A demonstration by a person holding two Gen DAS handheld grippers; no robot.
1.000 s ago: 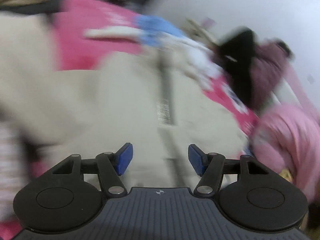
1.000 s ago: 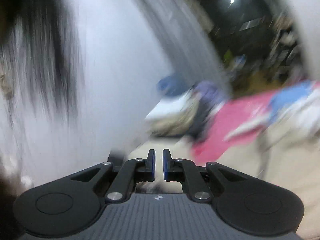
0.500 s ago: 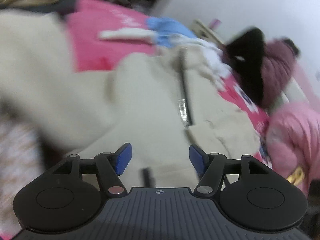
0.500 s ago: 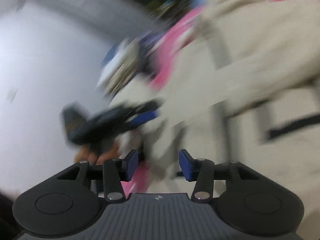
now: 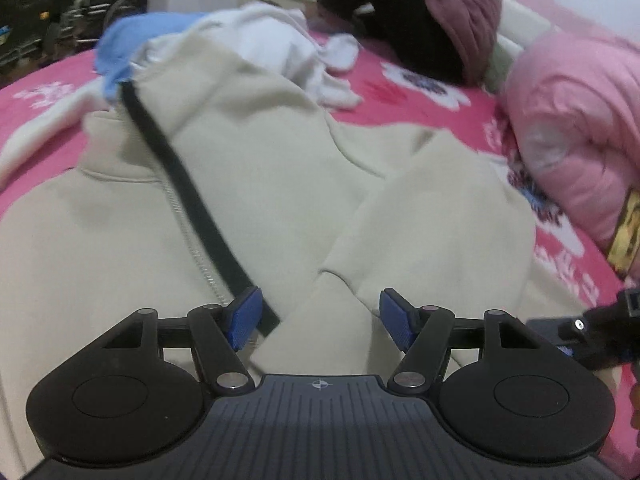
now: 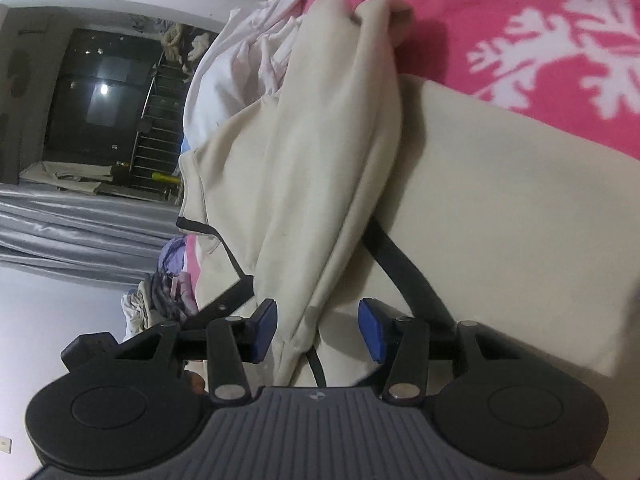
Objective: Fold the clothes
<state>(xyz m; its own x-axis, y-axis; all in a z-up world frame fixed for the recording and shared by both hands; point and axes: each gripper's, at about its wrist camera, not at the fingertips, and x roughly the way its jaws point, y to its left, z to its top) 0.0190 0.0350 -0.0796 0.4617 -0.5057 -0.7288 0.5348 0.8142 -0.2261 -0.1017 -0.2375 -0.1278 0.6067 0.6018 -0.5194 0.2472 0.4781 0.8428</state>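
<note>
Left tongs (image 5: pixel 320 320) stood well open over the cream zip-front fleece jacket (image 5: pixel 248 184), holding nothing; a folded sleeve lay between and beyond the blue pads, untouched. The jacket's black zipper band (image 5: pixel 180 184) ran from the left pad diagonally up and away. The jacket lay spread on the pink bedspread with white flower print (image 5: pixel 432 100); white characters on it to the right were too blurred to read. Past the jacket: a blue and white heap of clothes (image 5: pixel 240 36), a maroon ribbed garment (image 5: pixel 460 4), and a pink quilted jacket (image 5: pixel 580 128) off to the right.

Right tongs (image 6: pixel 318 330), rolled sideways, had just been opening and stood about half open, a cream fold of the jacket (image 6: pixel 340 160) between the pads, not pinched. No readable labels.
</note>
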